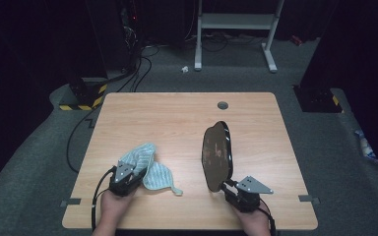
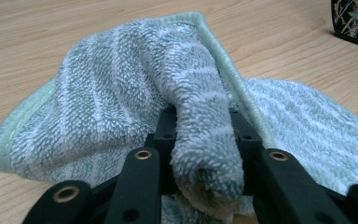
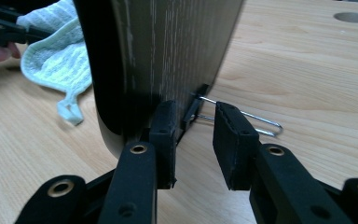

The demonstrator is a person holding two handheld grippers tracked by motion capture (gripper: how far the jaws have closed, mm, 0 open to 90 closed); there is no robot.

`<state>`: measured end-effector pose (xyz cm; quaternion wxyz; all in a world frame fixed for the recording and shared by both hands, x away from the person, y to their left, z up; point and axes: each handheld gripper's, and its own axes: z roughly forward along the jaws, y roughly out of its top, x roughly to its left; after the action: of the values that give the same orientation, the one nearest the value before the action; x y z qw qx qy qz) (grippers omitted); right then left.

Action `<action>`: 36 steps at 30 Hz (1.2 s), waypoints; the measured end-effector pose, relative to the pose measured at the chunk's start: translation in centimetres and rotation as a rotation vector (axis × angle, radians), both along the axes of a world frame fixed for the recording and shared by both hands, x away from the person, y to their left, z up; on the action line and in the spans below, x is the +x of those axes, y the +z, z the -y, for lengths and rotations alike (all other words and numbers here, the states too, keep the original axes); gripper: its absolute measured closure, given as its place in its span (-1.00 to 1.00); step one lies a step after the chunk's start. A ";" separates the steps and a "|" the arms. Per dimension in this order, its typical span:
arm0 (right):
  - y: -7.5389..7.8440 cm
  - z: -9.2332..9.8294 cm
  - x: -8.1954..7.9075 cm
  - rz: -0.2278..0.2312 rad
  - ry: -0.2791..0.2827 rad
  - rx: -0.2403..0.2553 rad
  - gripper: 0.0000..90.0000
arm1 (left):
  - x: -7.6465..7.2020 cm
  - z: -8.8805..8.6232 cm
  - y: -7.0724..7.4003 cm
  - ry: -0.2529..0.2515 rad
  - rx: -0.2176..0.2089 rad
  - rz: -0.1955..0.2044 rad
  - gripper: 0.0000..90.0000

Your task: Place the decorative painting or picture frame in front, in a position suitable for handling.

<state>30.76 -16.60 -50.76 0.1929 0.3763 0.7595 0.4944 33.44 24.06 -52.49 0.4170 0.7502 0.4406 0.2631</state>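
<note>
On the near side of the wooden desk [image 1: 177,118], the left hand-held gripper [image 1: 128,178] is pinching a striped green terry cloth [image 1: 147,164], while the right hand-held gripper [image 1: 236,191], jaws parted, is propping a dark oval plate [image 1: 217,155] upright at its wire stand [image 3: 256,122]; wiping looks not yet begun.

No readable text, label, brand, number or sign appears anywhere.
</note>
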 end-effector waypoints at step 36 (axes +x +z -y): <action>-1.6 0.2 4.9 -0.186 -0.006 -0.188 0.48 | 0.0 0.0 0.0 -0.001 0.001 -0.002 0.55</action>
<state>35.64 -16.82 -52.34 0.1575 0.4032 0.8159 0.3833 33.43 24.02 -52.50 0.4163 0.7509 0.4404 0.2626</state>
